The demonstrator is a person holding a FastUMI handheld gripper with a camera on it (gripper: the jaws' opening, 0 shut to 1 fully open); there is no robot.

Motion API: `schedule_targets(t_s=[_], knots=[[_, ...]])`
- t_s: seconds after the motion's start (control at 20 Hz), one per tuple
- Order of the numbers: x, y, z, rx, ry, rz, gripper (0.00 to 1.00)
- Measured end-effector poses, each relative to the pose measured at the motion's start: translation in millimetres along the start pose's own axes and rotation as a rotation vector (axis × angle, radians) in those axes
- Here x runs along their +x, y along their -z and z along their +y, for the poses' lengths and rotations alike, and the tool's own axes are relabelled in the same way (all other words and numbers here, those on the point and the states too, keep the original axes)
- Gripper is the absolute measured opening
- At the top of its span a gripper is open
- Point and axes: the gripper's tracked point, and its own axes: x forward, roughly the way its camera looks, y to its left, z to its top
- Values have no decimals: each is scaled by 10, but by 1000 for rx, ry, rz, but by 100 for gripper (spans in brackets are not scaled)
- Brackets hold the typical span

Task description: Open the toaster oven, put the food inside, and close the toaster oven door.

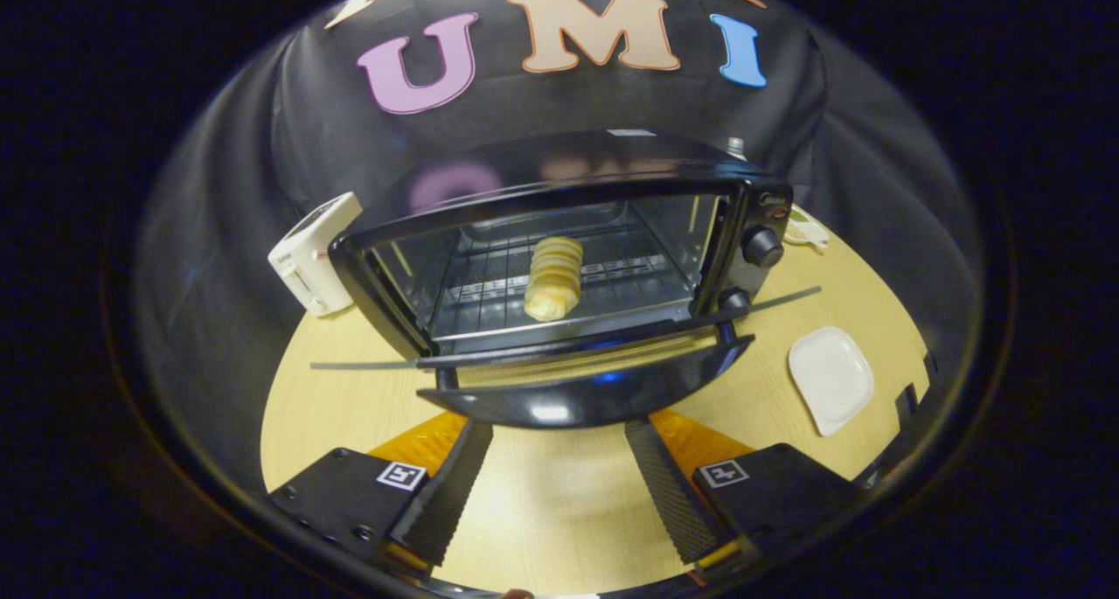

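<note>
A round wooden table (367,407) carries a black toaster oven (568,258) with its glass door (586,380) dropped fully open toward the camera; a striped bread roll (553,277) lies on the wire rack (612,293) inside, near the middle. The gripper (559,446) hovers just short of the door handle (577,402), fingers spread wide and holding nothing; bare tabletop shows between them. A white toaster (313,254) stands just beside the oven on one side; a small white plate (830,379) sits near the other.
</note>
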Motion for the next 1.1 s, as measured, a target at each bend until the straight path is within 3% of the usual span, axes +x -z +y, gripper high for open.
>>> schedule_targets(t_s=[0.8, 1.1], knots=[[278, -490, 89, 6, -63, -76, 98], [89, -668, -136, -14, -50, -122, 97]])
